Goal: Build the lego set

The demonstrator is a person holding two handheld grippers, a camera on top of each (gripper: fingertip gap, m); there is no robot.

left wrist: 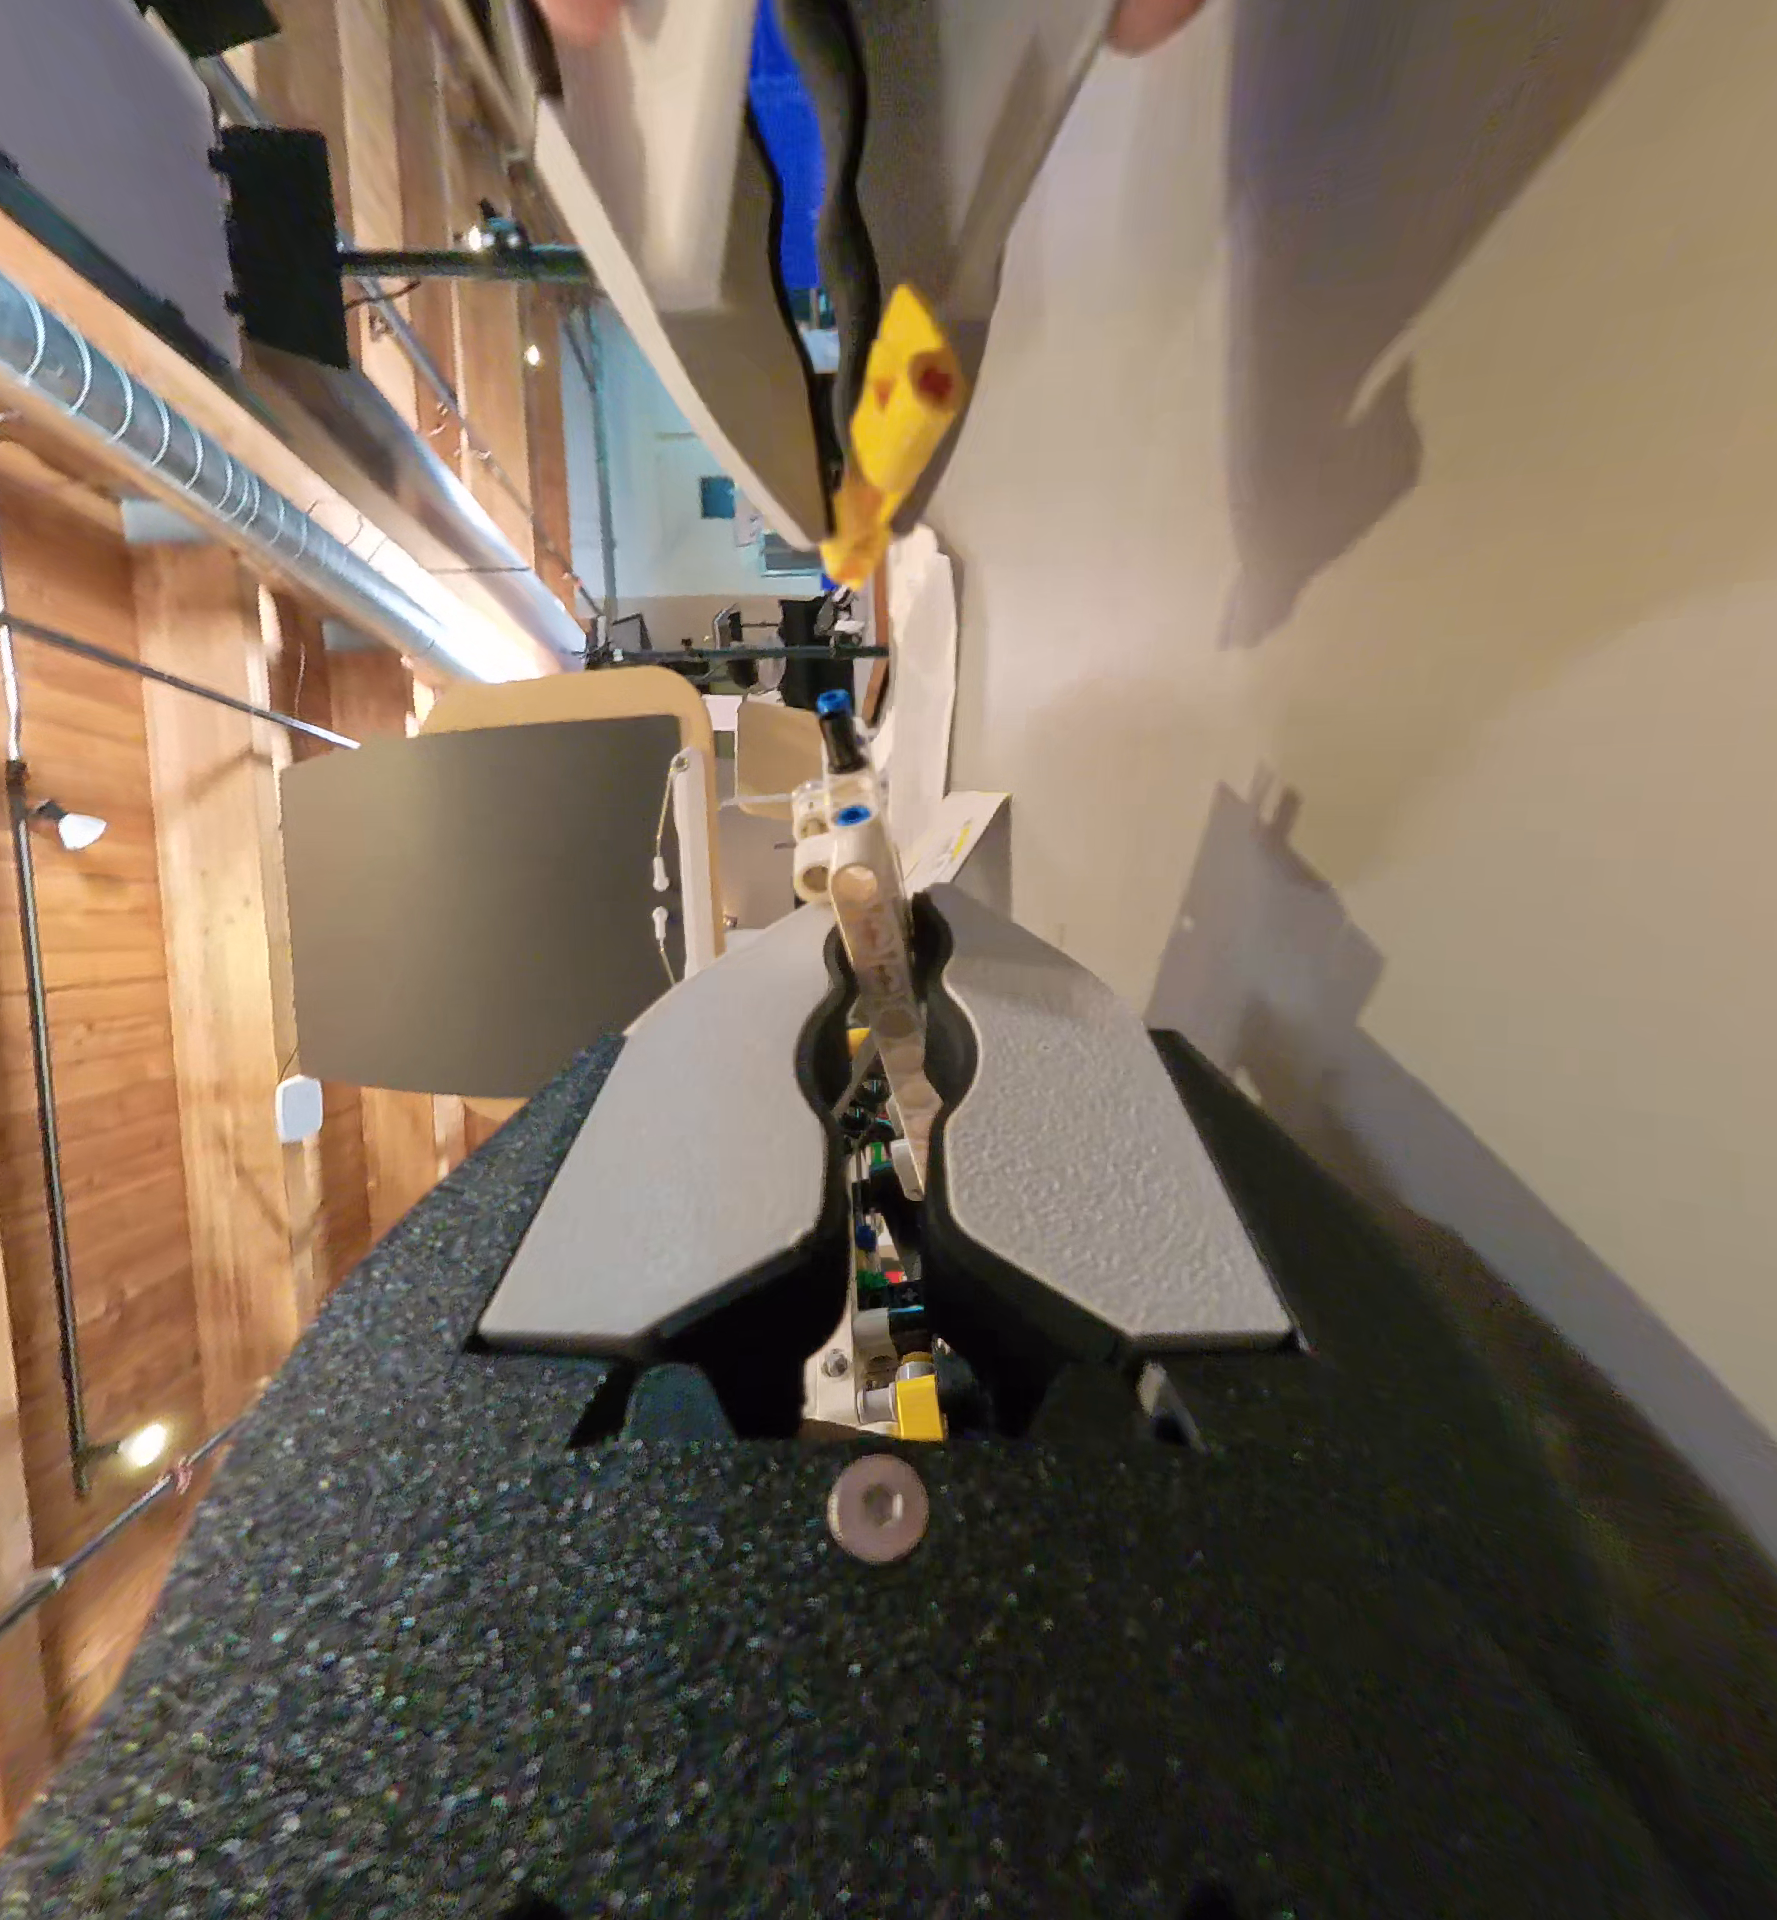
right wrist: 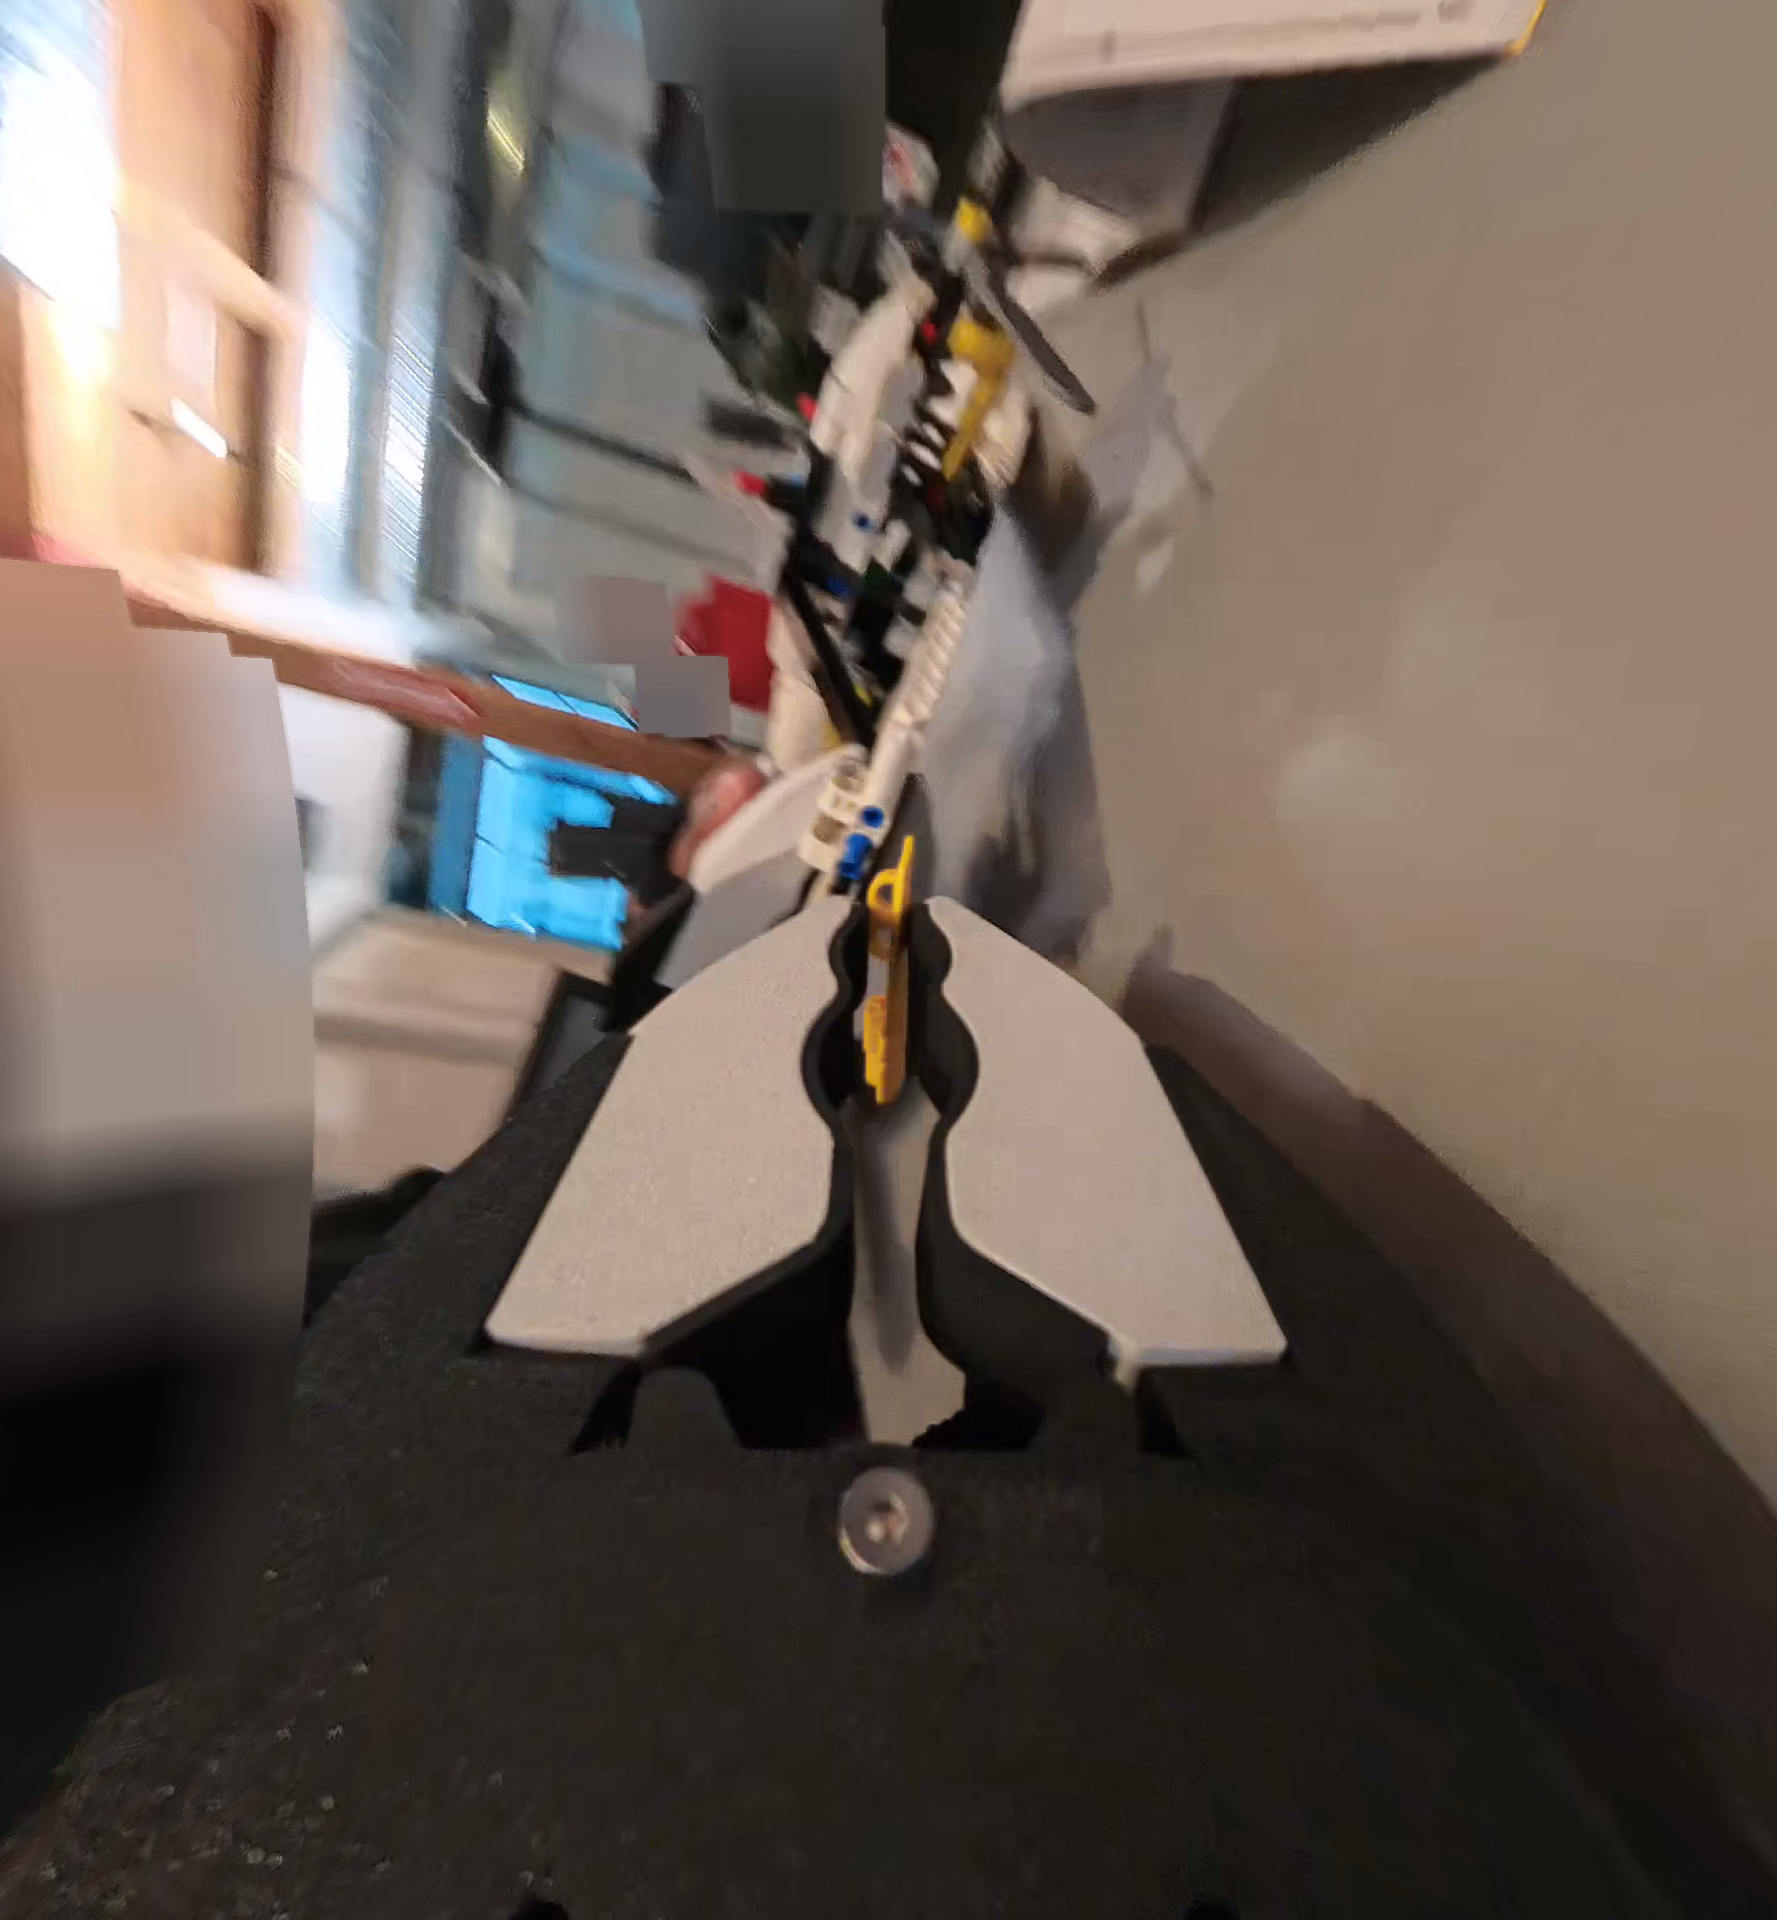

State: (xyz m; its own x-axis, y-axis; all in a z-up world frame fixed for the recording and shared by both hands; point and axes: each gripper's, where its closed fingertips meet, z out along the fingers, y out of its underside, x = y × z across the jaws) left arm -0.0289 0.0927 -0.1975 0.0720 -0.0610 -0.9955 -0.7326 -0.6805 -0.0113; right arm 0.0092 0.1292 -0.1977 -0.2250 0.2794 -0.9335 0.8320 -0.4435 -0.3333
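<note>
— Well, what is gripped on the left?

— A white perforated plastic building beam (left wrist: pixel 879 987) is clamped between the nearly closed jaws of the left gripper (left wrist: pixel 886 935); blue pins are seen at its far end, and a multicoloured brick assembly (left wrist: pixel 889 1288) is attached behind the fingers.

— And further right?

— A thin yellow plastic piece (right wrist: pixel 886 987) is pinched by the right gripper (right wrist: pixel 889 920), its jaws almost together, just beside the beam's tip. A pale tabletop (right wrist: pixel 1486 623) is seen alongside.
</note>
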